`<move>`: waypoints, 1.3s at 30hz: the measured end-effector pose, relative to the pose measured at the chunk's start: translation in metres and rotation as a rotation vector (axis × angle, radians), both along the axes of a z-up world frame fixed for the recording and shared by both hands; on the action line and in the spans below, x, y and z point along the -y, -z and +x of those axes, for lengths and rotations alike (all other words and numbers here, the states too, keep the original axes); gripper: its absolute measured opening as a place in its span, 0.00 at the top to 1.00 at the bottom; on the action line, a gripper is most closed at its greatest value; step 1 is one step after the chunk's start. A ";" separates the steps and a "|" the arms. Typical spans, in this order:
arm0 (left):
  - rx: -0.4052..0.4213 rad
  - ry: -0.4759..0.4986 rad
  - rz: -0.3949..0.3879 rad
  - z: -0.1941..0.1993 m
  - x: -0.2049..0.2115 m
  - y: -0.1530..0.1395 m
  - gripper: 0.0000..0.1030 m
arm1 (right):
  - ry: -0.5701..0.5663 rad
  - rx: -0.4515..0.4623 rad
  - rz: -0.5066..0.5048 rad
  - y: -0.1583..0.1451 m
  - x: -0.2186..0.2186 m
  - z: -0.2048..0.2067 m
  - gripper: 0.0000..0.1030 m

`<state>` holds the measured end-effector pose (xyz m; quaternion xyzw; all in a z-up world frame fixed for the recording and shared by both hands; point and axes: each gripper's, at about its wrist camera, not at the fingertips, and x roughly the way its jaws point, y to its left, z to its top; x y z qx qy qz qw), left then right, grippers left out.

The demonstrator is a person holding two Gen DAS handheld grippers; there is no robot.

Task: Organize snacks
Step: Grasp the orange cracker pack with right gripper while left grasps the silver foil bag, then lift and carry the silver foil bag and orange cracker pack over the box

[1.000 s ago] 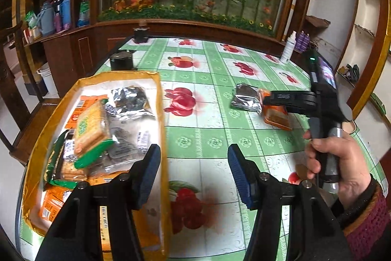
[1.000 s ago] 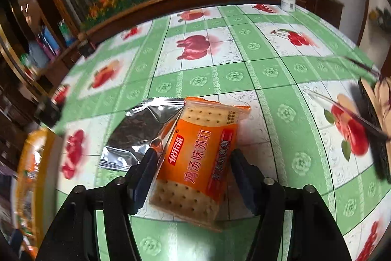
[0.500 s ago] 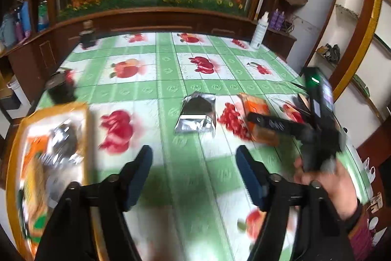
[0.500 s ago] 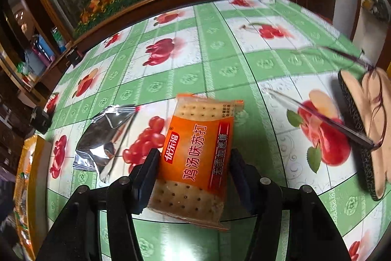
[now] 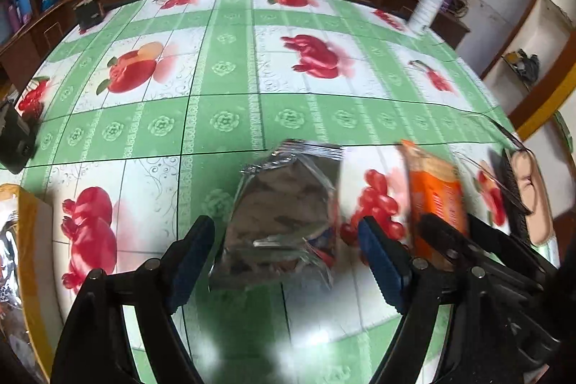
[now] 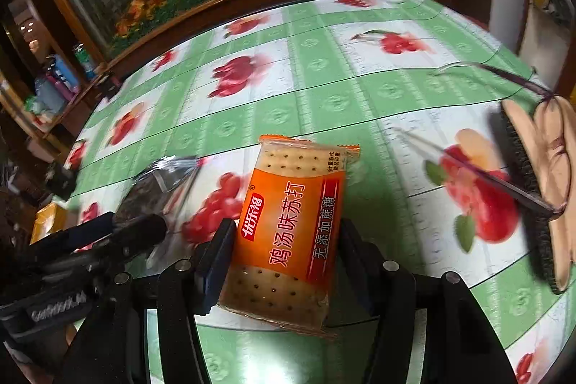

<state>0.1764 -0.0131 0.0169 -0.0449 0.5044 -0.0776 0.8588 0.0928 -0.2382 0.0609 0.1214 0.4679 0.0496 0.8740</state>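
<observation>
The right gripper (image 6: 284,261) clamps an orange cracker packet (image 6: 291,233) printed 鸡汤味苏打; the left gripper (image 5: 288,261), jaws spread, straddles a silver packet (image 5: 280,222) untouched.

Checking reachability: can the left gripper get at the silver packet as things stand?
Probably yes: the left gripper straddles the silver packet with open jaws, pads clear of its sides, nothing between.

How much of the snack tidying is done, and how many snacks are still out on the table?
Partly done: the yellow tray at the table's left edge already holds some packets. In hand: the right gripper is shut on the orange cracker packet, and the left gripper stands open around the silver packet, not pressing it yet. Left: these two snacks are the only ones seen loose on the table, and neither is in the tray.
</observation>
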 end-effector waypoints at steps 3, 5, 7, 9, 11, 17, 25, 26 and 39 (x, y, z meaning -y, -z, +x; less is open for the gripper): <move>0.052 -0.002 0.057 -0.007 0.002 0.003 0.36 | -0.009 0.001 -0.009 0.000 -0.003 0.000 0.40; 0.076 -0.013 0.073 -0.017 0.001 0.003 0.39 | -0.019 0.004 -0.020 0.000 -0.007 0.000 0.40; 0.093 -0.033 0.074 -0.033 -0.005 0.003 0.40 | -0.036 0.006 -0.030 0.000 -0.011 -0.001 0.40; 0.111 -0.055 0.072 -0.056 -0.012 0.003 0.40 | -0.065 0.005 -0.014 0.000 -0.017 -0.004 0.40; 0.124 -0.074 0.071 -0.075 -0.019 0.003 0.40 | -0.107 0.006 -0.009 0.000 -0.027 -0.007 0.40; 0.191 -0.114 0.109 -0.101 -0.039 0.001 0.41 | -0.239 0.051 -0.099 0.001 -0.070 -0.021 0.40; 0.201 -0.151 0.111 -0.093 -0.058 0.003 0.41 | -0.262 0.072 -0.118 0.002 -0.077 -0.025 0.40; 0.205 -0.154 0.111 -0.093 -0.059 0.002 0.41 | -0.260 0.073 -0.118 0.002 -0.077 -0.025 0.40; 0.254 -0.181 0.122 -0.096 -0.064 -0.007 0.43 | -0.274 0.078 -0.118 -0.002 -0.084 -0.031 0.43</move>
